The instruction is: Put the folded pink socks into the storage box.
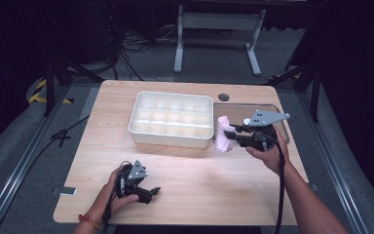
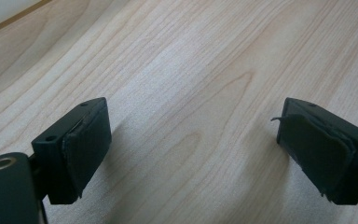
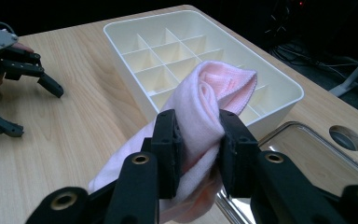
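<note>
Two hand-held grippers are at work over the wooden bench (image 1: 185, 170). The right hand-held gripper (image 3: 200, 140) is clenched on a rolled pink cloth (image 3: 209, 102), its black jaws pressing the roll from both sides, above the bench just beside the right end of the white compartment tray (image 1: 171, 119) and over the edge of a clear tray (image 1: 253, 111). The left hand-held gripper (image 1: 148, 192) sits near the bench's front edge, released, jaws wide apart with bare wood between them.

Beyond the wooden table (image 1: 185, 195) lies grey floor (image 1: 214, 63), with a white desk frame (image 1: 219, 29) and loose black cables (image 1: 131, 48); the surroundings are dark.
</note>
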Demonstrator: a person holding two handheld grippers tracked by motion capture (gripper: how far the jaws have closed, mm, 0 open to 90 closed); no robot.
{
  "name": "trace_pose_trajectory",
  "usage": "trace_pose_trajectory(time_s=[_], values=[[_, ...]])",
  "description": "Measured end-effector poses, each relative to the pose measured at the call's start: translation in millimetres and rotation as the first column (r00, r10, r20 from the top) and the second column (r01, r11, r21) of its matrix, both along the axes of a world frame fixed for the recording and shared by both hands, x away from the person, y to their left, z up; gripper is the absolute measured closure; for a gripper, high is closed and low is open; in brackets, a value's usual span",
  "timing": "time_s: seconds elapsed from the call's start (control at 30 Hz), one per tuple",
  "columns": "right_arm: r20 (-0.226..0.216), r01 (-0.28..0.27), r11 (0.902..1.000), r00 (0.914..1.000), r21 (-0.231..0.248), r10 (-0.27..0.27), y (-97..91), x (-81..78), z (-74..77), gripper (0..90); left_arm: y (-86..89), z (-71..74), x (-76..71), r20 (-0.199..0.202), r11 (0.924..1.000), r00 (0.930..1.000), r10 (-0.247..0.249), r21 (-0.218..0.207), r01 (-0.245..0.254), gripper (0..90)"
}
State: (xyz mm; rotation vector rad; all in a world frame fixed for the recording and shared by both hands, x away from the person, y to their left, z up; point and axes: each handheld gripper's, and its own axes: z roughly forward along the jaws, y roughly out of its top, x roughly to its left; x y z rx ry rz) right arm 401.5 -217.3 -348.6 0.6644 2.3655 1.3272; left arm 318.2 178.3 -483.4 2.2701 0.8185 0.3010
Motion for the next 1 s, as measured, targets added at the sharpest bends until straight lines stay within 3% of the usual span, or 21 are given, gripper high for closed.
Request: trace_pose_trajectory(time_s=[0.3, 1.0], values=[[0.012, -0.004, 1.0000, 0.9999, -0.005, 0.004, 9.2, 10.0, 11.2, 70.4, -0.2, -0.1, -0.2, 0.000, 1.0000, 1.0000, 0.002, -0.003, -0.002, 10.1], [0.008, 0.015, 0.9989, 0.9999, -0.045, -0.015, 31.6, 40.5, 10.1, 70.2, -0.2, -0.1, -0.3, 0.000, 1.0000, 1.0000, 0.003, -0.003, -0.003, 10.1]])
